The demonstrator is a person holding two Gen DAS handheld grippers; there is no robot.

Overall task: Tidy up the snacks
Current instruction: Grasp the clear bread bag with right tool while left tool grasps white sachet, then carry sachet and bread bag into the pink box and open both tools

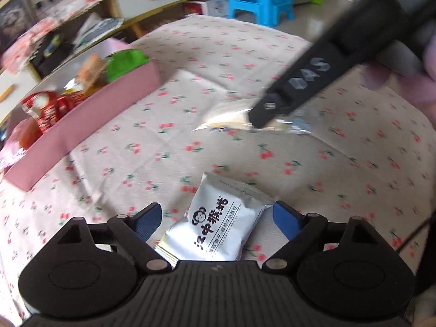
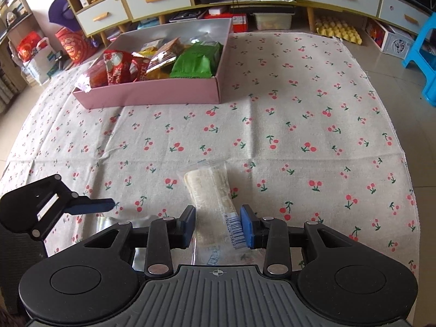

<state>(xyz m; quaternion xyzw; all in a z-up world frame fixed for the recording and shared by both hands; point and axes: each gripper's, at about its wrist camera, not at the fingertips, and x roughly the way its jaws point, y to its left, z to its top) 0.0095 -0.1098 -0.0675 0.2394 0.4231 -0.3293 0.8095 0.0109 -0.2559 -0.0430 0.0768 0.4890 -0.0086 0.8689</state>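
1. The right gripper [image 2: 218, 224] has its jaws clamped on a clear-wrapped snack bar [image 2: 209, 188]; both blue pads press the wrapper's near end, by the barcode. The bar's far end reaches out over the cherry-print cloth [image 2: 272, 125]. The nearest part of the wrapper is hidden behind the gripper body.

2. The left gripper [image 1: 218, 218] has its jaws apart, one blue pad on each side of a white foil packet [image 1: 218, 229] with a monkey logo and black lettering. Neither pad touches it. The packet lies flat on the cloth, and its near end is cut off by the gripper body.

3. In the left wrist view the right gripper shows as a blurred black bar from the upper right, its tip over the snack bar, which is smeared and hard to read. In the right wrist view only one finger [image 2: 92, 205] of the left gripper shows at the left edge, and just a sliver of the foil packet shows beneath it.

4. Well apart from both packets, a pink box [image 2: 152, 92] stands on the table at the far left. It holds a green packet [image 2: 196, 62], red packets [image 2: 120, 65] and orange and yellow ones piled together; their labels cannot be made out.

5. Beyond the table are white drawers [image 2: 158, 2], cluttered shelves and a blue stool [image 2: 422, 51], cut off at the right edge.
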